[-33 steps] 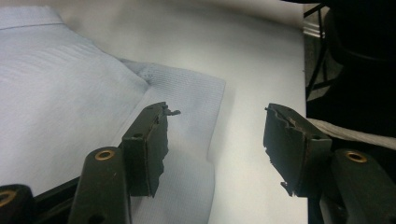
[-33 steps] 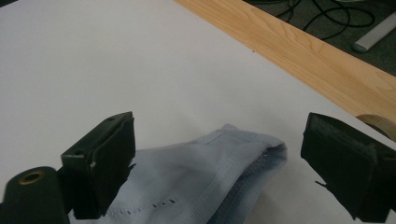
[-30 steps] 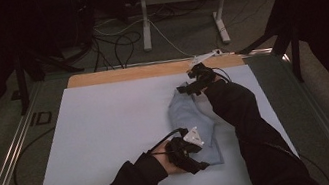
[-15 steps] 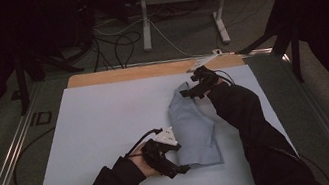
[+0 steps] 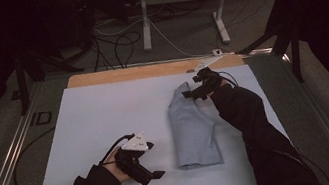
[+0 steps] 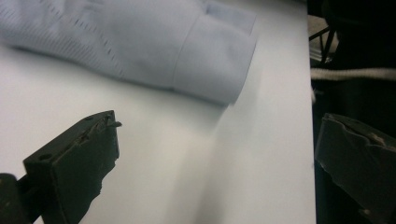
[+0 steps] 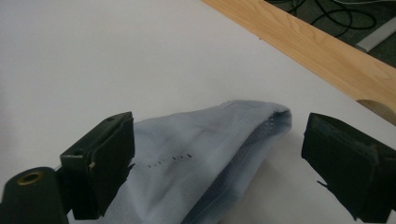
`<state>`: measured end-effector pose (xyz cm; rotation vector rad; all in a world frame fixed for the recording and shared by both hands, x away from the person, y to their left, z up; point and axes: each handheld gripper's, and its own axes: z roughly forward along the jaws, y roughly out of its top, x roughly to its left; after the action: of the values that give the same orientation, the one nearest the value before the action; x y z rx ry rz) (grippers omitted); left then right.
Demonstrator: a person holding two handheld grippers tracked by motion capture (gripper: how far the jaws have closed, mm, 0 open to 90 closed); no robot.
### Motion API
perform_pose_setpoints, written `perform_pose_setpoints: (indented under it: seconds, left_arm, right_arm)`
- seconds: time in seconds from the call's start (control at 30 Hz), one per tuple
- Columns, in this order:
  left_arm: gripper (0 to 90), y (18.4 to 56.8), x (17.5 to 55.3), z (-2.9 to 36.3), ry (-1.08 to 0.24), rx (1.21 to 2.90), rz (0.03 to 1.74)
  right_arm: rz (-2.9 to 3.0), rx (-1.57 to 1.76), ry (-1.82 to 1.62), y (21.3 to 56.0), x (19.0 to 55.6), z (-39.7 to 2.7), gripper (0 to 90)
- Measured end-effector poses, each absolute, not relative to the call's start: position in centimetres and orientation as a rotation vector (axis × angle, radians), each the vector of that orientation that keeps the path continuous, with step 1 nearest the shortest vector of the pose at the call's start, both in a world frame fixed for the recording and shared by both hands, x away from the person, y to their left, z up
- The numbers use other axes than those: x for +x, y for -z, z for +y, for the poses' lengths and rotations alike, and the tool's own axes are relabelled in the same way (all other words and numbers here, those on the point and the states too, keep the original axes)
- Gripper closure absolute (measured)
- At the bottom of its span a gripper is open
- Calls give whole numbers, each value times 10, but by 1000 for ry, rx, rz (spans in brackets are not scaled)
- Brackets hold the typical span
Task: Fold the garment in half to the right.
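Note:
A light blue shirt [image 5: 193,128] lies folded in a long strip on the white tabletop [image 5: 95,114], right of the middle. My left gripper [image 5: 154,161] hovers near the front edge, a hand's width left of the shirt's near end. Its jaws have just been opening and stand wide with nothing between them; the left gripper view has the left gripper [image 6: 219,140] with a cuff [image 6: 215,60] lying beyond it. My right gripper [image 5: 192,90] is at the shirt's far end. In the right gripper view the right gripper [image 7: 217,135] is open, its jaws astride the fabric tip [image 7: 261,116] without pressing it.
A wooden strip [image 5: 138,71] borders the table's far edge, and a metal rail [image 5: 10,153] runs along the left side. Cables and a white stand [image 5: 146,24] sit on the floor beyond. The left half of the white surface is bare.
My left gripper has let go of the shirt's near end, opened, and slid left away from it. The shirt has settled into a narrower strip. The right gripper has kept its place.

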<state>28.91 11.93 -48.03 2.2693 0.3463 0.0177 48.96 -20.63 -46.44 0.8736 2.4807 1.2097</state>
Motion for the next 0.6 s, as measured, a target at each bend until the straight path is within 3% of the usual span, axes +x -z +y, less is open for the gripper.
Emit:
perform_pose_setpoints:
  seconds: [0.43, 0.6]
  left_arm:
    - [3, 507, 269, 189, -101, 2181, 528]
    - [3, 515, 262, 209, -133, 2115, 619]
  right_arm:
    - [2444, 985, -1170, 478, 496, -203, 96]
    - [2412, 1069, -1148, 487, 508, -196, 162]
